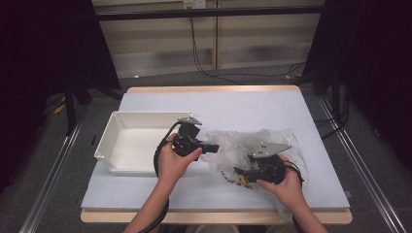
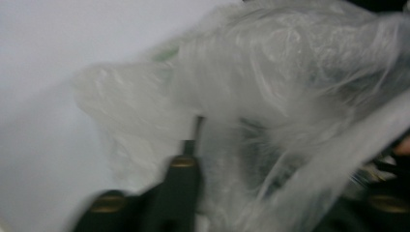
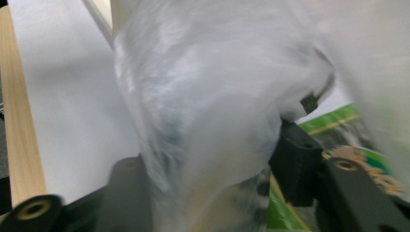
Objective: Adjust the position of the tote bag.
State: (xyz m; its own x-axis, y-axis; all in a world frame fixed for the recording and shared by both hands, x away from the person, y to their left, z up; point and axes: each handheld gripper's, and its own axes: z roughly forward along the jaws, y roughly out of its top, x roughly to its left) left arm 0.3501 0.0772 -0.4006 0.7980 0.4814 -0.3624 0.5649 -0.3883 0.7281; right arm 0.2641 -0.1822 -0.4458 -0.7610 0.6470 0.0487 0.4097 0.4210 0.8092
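A person works a crumpled clear plastic bag (image 1: 252, 148) at mid-desk (image 1: 291, 109), beside a white tray (image 1: 127, 141). The left gripper (image 1: 210, 147) has film bunched between its jaws; whether they clamp it cannot be told. The right gripper (image 1: 239, 171) has its jaws apart around the film, so the next move likely calls for a firm pinch before pulling the bag open
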